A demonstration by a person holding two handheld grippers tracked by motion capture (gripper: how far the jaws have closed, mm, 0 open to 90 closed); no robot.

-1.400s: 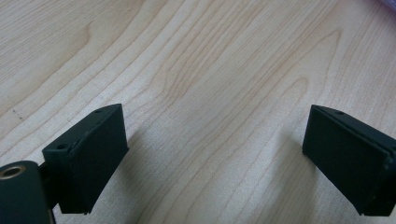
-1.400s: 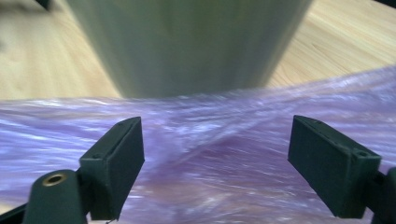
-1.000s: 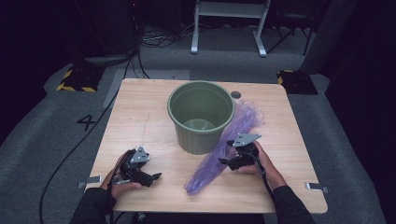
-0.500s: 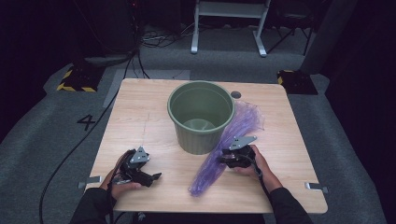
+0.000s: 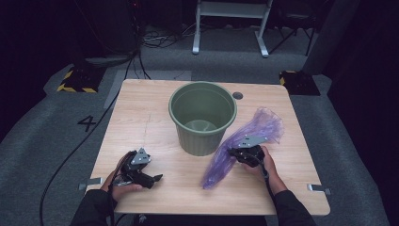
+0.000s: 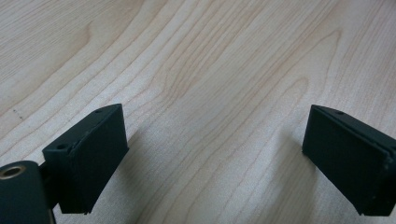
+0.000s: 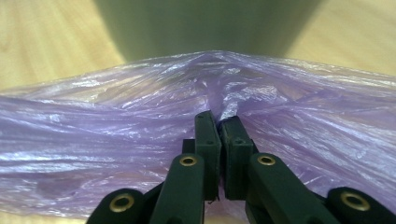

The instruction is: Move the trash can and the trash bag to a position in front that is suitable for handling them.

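Bag (image 5: 244, 141) right of bin (image 5: 202, 117)

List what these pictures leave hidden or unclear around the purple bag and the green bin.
- High view: the right tongs sit under their grey plate and folds of the thin purple plastic bag, so their tips are covered.
- Right gripper view: the round green plastic bin is blurred and cut off by the top edge.
- Right gripper view: the bag's opening runs past both side edges.

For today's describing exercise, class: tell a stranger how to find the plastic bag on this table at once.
Start at the round green plastic bin standing mid-table on the pale wooden table. Just to its right lies a crumpled, see-through purple plastic bag, pinched by the right gripper. It is the one soft, shiny, purple thing there.
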